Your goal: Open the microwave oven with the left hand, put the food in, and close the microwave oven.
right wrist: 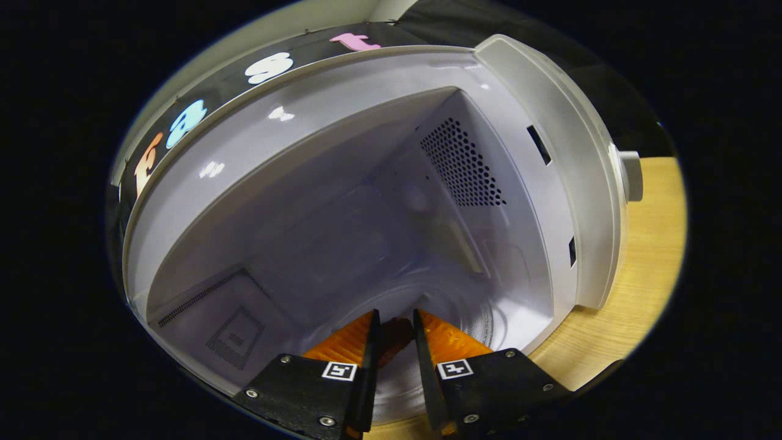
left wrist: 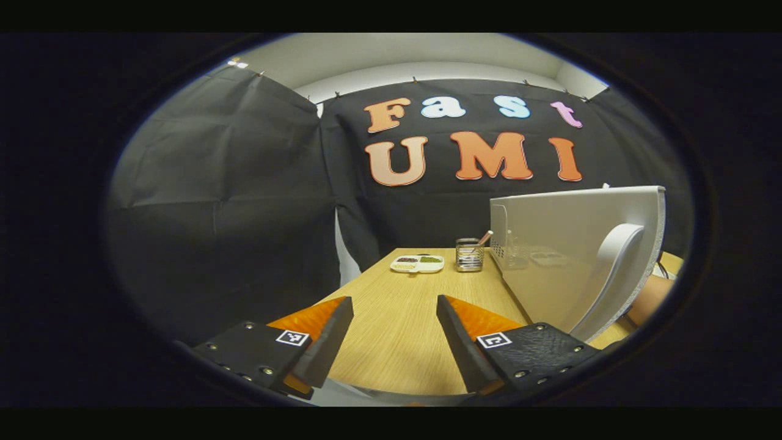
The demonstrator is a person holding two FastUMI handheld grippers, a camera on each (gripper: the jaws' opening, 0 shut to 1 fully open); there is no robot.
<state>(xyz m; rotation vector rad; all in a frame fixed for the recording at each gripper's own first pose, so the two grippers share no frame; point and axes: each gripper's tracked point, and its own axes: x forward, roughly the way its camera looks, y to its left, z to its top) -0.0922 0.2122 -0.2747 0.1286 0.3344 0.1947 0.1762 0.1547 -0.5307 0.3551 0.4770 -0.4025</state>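
Observation:
The white microwave stands with its door (left wrist: 568, 256) swung wide, the curved handle (left wrist: 611, 269) facing my left gripper (left wrist: 394, 318). That gripper hovers open over the wooden table (left wrist: 397, 342), left of the door, with nothing between its fingers. In the right gripper view the microwave cavity (right wrist: 366, 201) is straight ahead. My right gripper (right wrist: 396, 321) reaches in over the glass turntable (right wrist: 482, 318), its fingers close together on a dark brown piece of food (right wrist: 394, 339). Most of the food is hidden by the fingers.
At the table's far end lie a white divided dish (left wrist: 417, 263) with bits of food and a metal utensil holder (left wrist: 469, 253). A person's forearm (left wrist: 650, 296) shows behind the door. The microwave's knob (right wrist: 632, 176) sticks out at the right, with bare table (right wrist: 647, 263) below it.

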